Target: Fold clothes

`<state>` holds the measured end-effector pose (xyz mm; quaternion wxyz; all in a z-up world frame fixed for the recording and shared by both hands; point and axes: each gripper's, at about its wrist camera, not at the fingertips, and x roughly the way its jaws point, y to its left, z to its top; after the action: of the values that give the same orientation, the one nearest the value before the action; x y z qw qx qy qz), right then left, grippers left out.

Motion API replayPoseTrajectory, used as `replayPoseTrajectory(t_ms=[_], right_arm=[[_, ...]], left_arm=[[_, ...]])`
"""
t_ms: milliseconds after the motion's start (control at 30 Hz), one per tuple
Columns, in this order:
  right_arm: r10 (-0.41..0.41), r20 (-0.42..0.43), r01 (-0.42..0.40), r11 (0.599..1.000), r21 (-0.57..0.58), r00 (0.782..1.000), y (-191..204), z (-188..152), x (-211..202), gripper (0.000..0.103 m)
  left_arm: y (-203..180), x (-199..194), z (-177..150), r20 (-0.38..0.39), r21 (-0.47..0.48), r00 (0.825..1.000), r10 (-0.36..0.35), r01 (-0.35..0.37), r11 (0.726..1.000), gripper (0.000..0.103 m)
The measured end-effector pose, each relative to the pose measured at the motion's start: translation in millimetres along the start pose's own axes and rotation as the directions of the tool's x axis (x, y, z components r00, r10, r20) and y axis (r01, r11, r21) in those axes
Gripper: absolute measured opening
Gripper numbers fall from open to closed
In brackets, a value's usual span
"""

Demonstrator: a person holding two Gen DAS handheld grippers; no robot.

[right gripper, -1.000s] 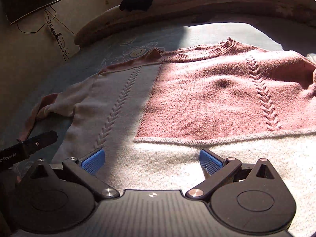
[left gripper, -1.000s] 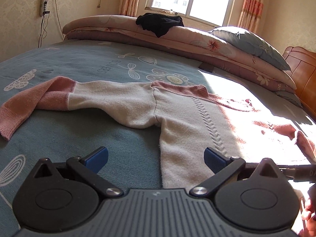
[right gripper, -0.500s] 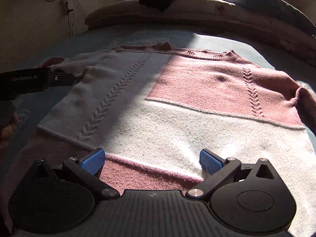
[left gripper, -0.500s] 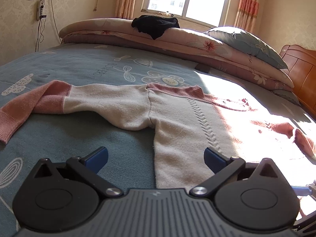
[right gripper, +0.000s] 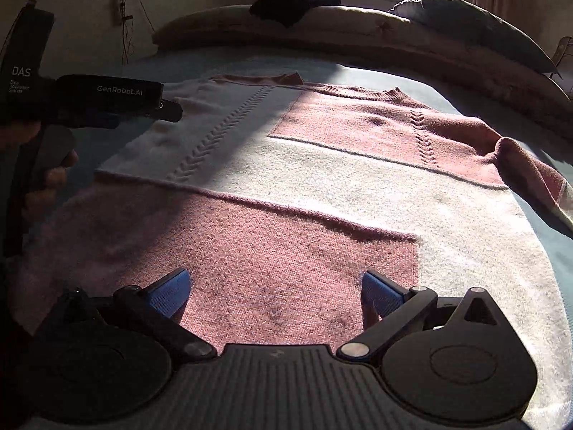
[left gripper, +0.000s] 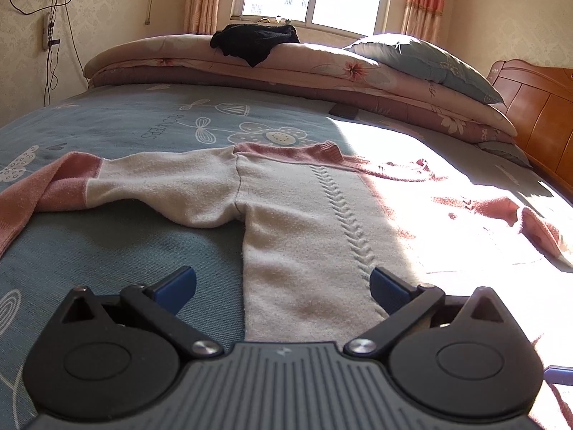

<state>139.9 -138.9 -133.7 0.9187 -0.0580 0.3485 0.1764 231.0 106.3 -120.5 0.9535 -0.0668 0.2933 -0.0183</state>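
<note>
A pink and cream knit sweater (left gripper: pixel 304 222) lies flat, front up, on the blue bedspread (left gripper: pixel 125 118). Its left sleeve (left gripper: pixel 107 182) stretches out to the left; the right sleeve (right gripper: pixel 530 168) is folded back on itself. My left gripper (left gripper: pixel 283 283) is open and empty over the sweater's left side edge, below the armpit. My right gripper (right gripper: pixel 275 292) is open and empty over the pink panel near the hem (right gripper: pixel 279 258). The left gripper's body (right gripper: pixel 107 100) shows at the left of the right wrist view.
A rolled floral quilt (left gripper: pixel 286 68) with a black garment (left gripper: pixel 256 41) on it and a blue pillow (left gripper: pixel 429 61) lie at the far side. A wooden headboard (left gripper: pixel 537 111) stands at the right. A small dark object (left gripper: pixel 343 110) lies by the quilt.
The right gripper has drawn back from the chest to the hem area of the sweater. The left gripper has shifted slightly left and back along the sweater's side. Both stayed open.
</note>
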Motion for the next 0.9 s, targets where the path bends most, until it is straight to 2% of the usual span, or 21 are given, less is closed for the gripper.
replayPoseTrajectory(t_ms=[133,267,400,467,567,667,900], right_arm=[[-0.013,0.03,0.013,1.0,-0.008,0.999,3,-19,-15,0.103],[-0.029,0.069,0.027,0.999,0.03,0.997,4,-28,-19,0.103],[-0.065,0.077,0.062,0.997,0.038,0.995,9,-29,-18,0.103],[-0.064,0.063,0.062,0.997,0.041,0.996,9,-26,-17,0.103],[-0.063,0.05,0.061,0.997,0.038,0.997,8,-24,-16,0.103],[-0.066,0.054,0.064,0.997,0.036,0.996,10,-26,-16,0.103],[-0.063,0.095,0.06,0.998,0.034,0.994,10,-33,-18,0.103]], left_arm=[[-5,0,-1,-0.004,0.018,1.0,-0.009,0.009,1.0,0.102],[-14,-8,-1,0.001,0.029,0.997,-0.073,0.073,0.997,0.102],[-38,-17,-7,-0.012,0.127,0.982,-0.188,0.188,0.974,0.102],[-54,-18,-13,-0.024,0.195,0.978,-0.206,0.207,0.959,0.102],[-72,-11,-22,-0.062,0.252,0.978,-0.2,0.209,0.945,0.102],[-74,1,-27,-0.124,0.218,0.972,-0.199,0.223,0.95,0.102],[-76,4,-32,-0.128,0.225,0.975,-0.183,0.208,0.952,0.102]])
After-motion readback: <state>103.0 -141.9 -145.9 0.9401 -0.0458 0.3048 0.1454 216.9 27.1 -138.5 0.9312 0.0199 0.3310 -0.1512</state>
